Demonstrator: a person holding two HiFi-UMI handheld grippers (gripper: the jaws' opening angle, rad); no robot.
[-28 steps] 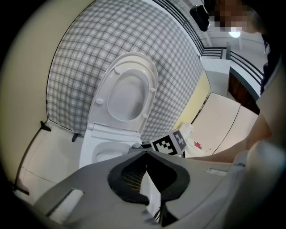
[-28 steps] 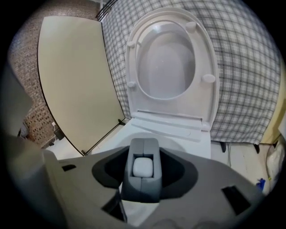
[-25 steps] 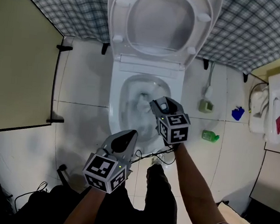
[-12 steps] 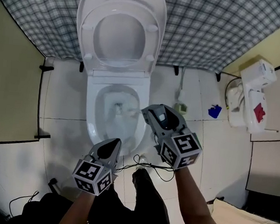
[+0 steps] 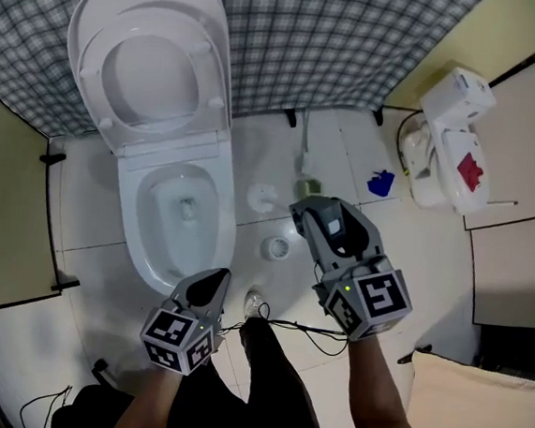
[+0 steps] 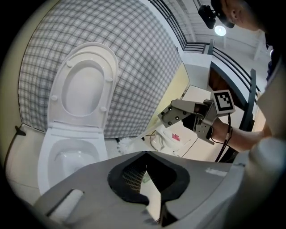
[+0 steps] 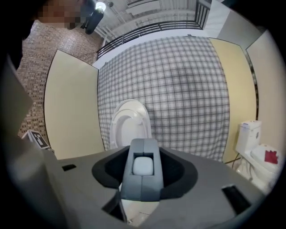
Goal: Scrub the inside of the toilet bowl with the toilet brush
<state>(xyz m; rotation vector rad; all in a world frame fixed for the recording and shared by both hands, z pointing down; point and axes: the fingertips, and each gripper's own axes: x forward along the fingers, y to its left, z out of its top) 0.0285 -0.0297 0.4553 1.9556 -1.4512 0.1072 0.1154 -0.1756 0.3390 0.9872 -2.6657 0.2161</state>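
Observation:
The white toilet (image 5: 133,242) stands at the left with its lid (image 5: 150,65) raised, and its bowl holds nothing but water. My right gripper (image 5: 301,212) is shut on the handle of the toilet brush. The white brush head (image 5: 263,197) hangs over the floor to the right of the bowl, above the round brush holder (image 5: 275,248). In the left gripper view the right gripper (image 6: 166,117) carries the brush (image 6: 126,143) slanting down to the left. The handle's white end (image 7: 143,165) shows between the right jaws. My left gripper (image 5: 216,279) is shut and empty, near the bowl's front rim.
A green bottle (image 5: 308,186) and a blue object (image 5: 380,183) lie on the tiled floor by the checked wall. A white fixture with a red mark (image 5: 449,132) stands at the right. A black cable (image 5: 285,325) runs by the person's shoe (image 5: 254,303).
The right gripper has lifted the brush out of the bowl and carried it to the right, over the floor. The left gripper has drifted along the bowl's front.

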